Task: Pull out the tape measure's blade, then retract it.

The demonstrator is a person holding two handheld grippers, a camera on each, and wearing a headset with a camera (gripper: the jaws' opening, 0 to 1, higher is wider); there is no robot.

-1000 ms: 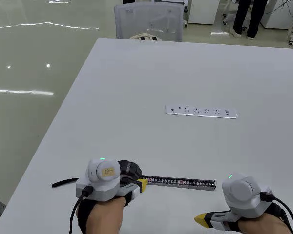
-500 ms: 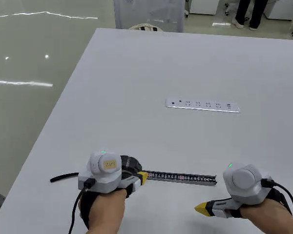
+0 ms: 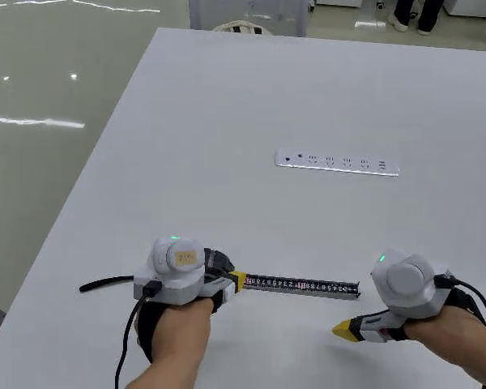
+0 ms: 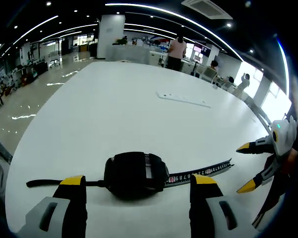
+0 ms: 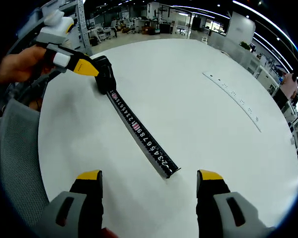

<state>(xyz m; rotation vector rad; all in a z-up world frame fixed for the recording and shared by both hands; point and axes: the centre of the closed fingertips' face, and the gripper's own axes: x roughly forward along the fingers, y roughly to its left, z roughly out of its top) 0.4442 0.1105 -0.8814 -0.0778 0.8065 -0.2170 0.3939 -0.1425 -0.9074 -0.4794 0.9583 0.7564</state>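
Right tool (image 4: 243, 167) edged nearer blade (image 5: 139, 131) tip, gaping empty like left tool (image 4: 138, 179), black tape measure (image 5: 105, 74), numbered blade lying flat

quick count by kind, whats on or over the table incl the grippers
tape measure: 1
power strip: 1
grippers: 2 (left gripper, right gripper)
total: 4
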